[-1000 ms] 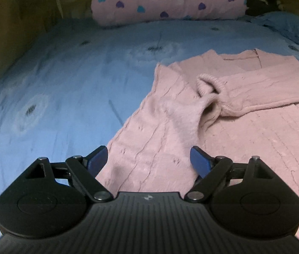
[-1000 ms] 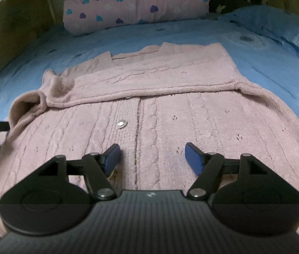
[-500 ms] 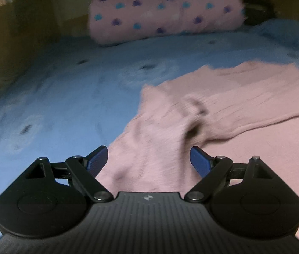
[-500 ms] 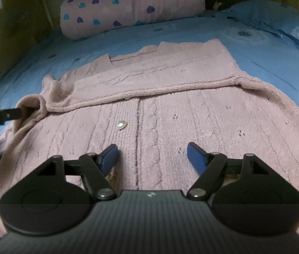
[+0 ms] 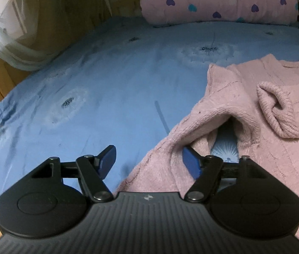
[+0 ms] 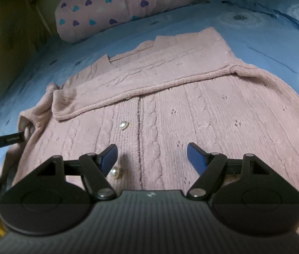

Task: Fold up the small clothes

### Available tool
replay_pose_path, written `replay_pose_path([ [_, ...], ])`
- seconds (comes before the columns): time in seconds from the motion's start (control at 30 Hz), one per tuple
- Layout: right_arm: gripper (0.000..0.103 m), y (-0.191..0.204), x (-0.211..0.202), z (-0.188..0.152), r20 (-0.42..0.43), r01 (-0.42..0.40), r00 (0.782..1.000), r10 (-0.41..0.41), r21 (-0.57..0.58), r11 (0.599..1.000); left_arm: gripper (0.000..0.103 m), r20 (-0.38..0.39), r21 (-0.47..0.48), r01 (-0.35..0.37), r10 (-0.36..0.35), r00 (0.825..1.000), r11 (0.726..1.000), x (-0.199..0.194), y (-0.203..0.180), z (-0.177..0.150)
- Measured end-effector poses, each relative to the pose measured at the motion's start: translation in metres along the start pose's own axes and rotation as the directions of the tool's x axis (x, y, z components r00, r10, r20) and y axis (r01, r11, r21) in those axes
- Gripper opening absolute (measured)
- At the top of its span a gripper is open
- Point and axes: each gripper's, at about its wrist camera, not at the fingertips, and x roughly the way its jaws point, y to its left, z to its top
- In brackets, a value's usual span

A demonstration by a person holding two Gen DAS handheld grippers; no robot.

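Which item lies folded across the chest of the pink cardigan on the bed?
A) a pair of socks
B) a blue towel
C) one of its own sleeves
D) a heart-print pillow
C: a knitted sleeve of the pink cardigan lies flat across its chest, above the pearl buttons.

Pink cardigan [image 6: 191, 110] fuzzy cable knit; blue bedsheet [image 5: 107, 80] smooth cloth.

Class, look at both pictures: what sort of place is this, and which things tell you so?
Most likely a bedroom: a blue bedsheet covers a wide soft surface, a heart-patterned pillow lies at its far end, and a pink knitted cardigan is spread out on it.
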Motion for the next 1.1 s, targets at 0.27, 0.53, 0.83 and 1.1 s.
replay_pose_path([
  [0.27, 0.074, 0.000, -0.007, 0.000, -0.006, -0.013, 1.000, 0.013, 0.017, 1.000, 0.074, -0.037, -0.048, 0.091, -0.093, 0.995, 0.995, 0.007, 0.010, -0.003],
  [0.53, 0.075, -0.001, -0.013, -0.001, -0.002, -0.040, 0.999, 0.040, 0.026, 0.999, 0.022, -0.024, -0.094, 0.168, -0.171, 0.985, 0.981, 0.000, 0.014, -0.008],
  [0.83, 0.075, -0.006, -0.020, 0.001, 0.023, -0.132, 0.991, 0.131, 0.065, 0.989, 0.010, 0.117, -0.152, 0.065, -0.047, 0.992, 0.986, -0.028, 0.035, 0.006],
  [1.1, 0.075, -0.003, -0.018, 0.002, 0.030, -0.143, 0.989, 0.142, 0.038, 0.989, 0.010, 0.195, -0.184, 0.059, -0.023, 0.981, 0.981, -0.058, 0.065, 0.031],
])
